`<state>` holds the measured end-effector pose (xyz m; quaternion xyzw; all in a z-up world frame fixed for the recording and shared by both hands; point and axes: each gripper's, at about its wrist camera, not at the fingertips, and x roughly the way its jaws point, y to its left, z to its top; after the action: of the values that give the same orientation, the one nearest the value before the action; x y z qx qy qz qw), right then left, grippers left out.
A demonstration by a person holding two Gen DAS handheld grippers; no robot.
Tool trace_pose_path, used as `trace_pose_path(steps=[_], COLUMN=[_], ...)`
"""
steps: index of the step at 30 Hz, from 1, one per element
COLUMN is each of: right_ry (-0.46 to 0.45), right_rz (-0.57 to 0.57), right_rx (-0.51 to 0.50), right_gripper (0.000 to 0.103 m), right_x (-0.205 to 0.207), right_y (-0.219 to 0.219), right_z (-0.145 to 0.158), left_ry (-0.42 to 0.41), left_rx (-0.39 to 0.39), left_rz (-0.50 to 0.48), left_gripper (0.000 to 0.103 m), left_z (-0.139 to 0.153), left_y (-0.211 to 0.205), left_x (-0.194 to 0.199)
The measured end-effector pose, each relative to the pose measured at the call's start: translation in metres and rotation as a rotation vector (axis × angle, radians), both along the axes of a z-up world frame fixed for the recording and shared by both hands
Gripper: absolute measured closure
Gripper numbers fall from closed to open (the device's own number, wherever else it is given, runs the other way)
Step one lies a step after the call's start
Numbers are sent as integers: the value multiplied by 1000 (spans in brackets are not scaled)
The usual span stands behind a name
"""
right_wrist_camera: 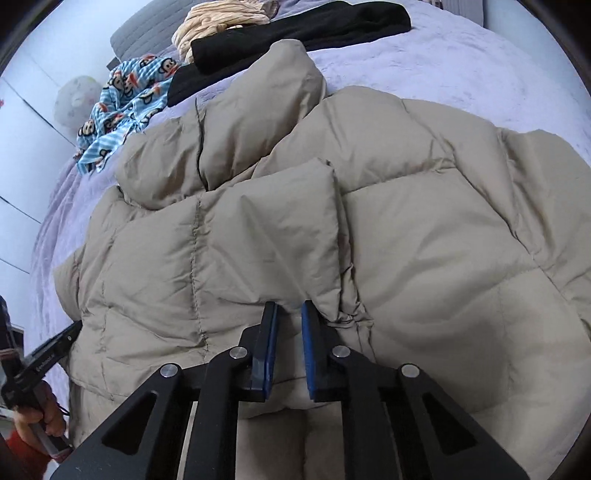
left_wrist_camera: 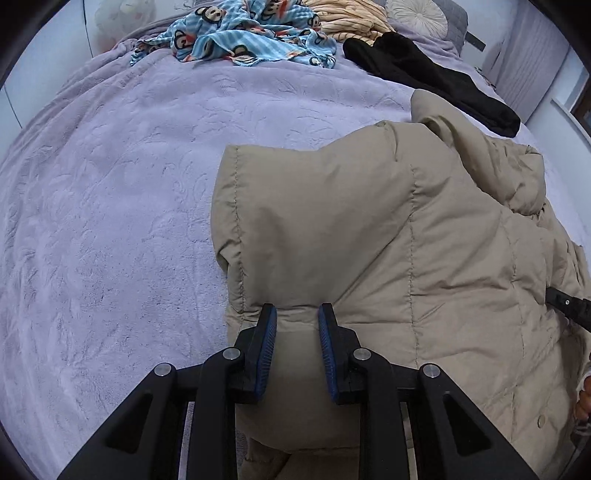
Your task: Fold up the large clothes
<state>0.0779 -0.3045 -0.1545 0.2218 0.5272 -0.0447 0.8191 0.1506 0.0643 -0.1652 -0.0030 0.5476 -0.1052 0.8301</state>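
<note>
**Beige puffer pinned at both near corners**

Beige quilted jacket (left_wrist_camera: 388, 229) sprawls on the lilac bedspread (left_wrist_camera: 110, 203), its length running away from both grippers. Left gripper (left_wrist_camera: 297, 314) is clamped on the jacket's near edge; right gripper (right_wrist_camera: 289, 310) is pinched on a fold alongside. Both are equally close, so the fold goes forward.

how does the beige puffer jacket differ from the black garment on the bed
The beige puffer jacket is quilted, puffy and bulky; the black garment is flat, thin and unquilted. The jacket lies close by, with fabric pinched in both the left gripper and the right gripper; the black garment lies farther up the bed, touched by neither. The jacket is spread wide with a sleeve laid over it; the black one is a narrow strip. Both rest on the lilac bedspread.
</note>
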Motion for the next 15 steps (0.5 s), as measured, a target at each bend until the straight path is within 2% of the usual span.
trace_pose_path(steps=[4, 8, 12, 13, 15], right_ry=[3, 12, 14, 16, 19], right_rz=[-94, -181, -199, -208, -228], right_rx=[-23, 52, 78, 95, 126], right_gripper=[90, 86, 85, 82, 70], right_x=[-16, -40, -65, -72, -88], right_y=[-23, -47, -52, -53, -58], right_z=[13, 22, 35, 36, 37], left_ry=[14, 5, -14, -17, -23], left_rx=[18, 63, 81, 77, 68], left_rz=[-2, 9, -15, -22, -39], left_gripper=[77, 77, 77, 77, 77], left_z=[6, 22, 44, 49, 60], left_y=[0, -3, -15, -18, -28], left_x=[1, -1, -13, -16, -24])
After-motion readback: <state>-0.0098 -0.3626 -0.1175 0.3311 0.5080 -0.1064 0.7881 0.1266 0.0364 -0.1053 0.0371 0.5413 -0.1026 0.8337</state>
